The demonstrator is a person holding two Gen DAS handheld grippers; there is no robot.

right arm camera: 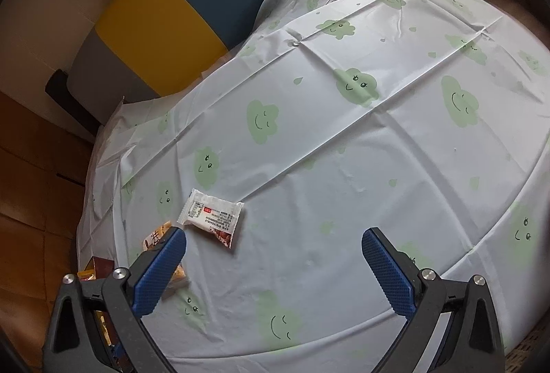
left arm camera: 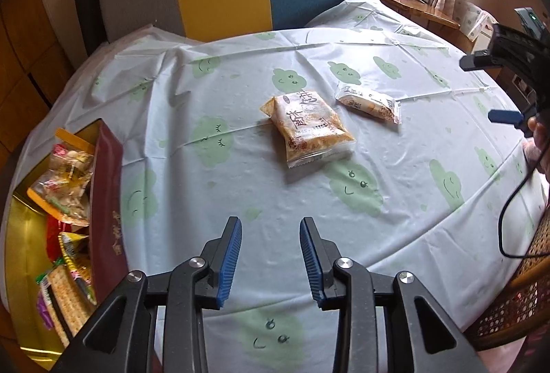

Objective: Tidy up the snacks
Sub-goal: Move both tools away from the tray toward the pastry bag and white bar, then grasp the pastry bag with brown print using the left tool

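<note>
Grippers left (left arm camera: 270, 225) narrowly and right (right arm camera: 274, 240) widely parted, both empty.

Black tongs (left arm camera: 270, 228), ribbed blue pads (left arm camera: 229, 261)

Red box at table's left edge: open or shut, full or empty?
Open and partly full. The red box has no lid on, its gold interior shows, and several wrapped snacks lie inside, in the left wrist view.

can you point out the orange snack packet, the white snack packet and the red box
orange snack packet (left arm camera: 306, 129), left wrist view, middle of its printed face
white snack packet (left arm camera: 369, 105), left wrist view, middle of the wrapper
red box (left arm camera: 106, 201), left wrist view, its dark red side wall
</note>
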